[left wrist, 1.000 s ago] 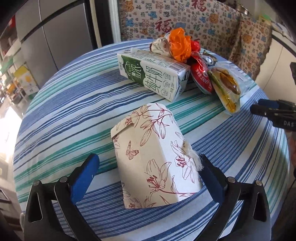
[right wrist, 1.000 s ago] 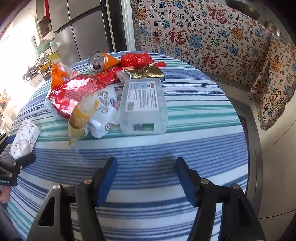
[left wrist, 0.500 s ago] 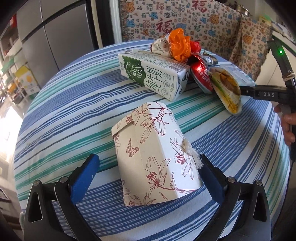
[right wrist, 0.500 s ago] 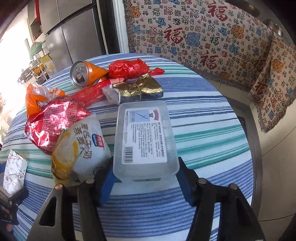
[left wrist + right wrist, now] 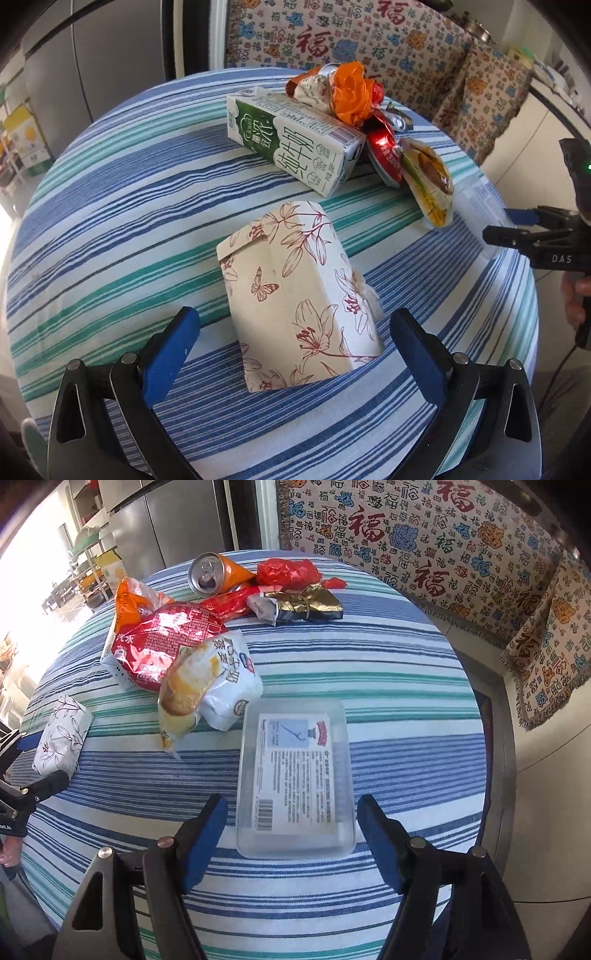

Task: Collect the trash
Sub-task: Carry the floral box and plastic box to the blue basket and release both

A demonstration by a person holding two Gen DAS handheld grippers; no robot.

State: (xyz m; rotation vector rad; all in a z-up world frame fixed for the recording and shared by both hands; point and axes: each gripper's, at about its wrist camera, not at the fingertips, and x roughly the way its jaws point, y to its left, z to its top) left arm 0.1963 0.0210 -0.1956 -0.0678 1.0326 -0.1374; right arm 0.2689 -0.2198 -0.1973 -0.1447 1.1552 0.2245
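Fingers (image 5: 173, 354) of my left gripper (image 5: 295, 350) stood wide apart either side of the cream floral-print paper box (image 5: 295, 295), neither blue pad touching it. On my right gripper (image 5: 291, 834) the fingers (image 5: 201, 840) were spreading, the clear rectangular plastic container with a printed label (image 5: 295, 779) lying between them with a gap at each side, so nothing was held.

Everything rested on the round surface under a blue, green and white striped cloth (image 5: 110, 206). Behind it I saw a patterned fabric throw with red characters (image 5: 424, 539).

Beyond the floral box lay the green and white milk carton (image 5: 295, 144) on its side. Next to the plastic container sat the white and yellow snack bag (image 5: 210, 686), with the red foil packet (image 5: 166, 646) just behind it. Farther back lay the orange drink can (image 5: 214, 572), the crumpled red plastic wrapper (image 5: 288, 572) and the gold foil wrapper (image 5: 310, 605), close together.
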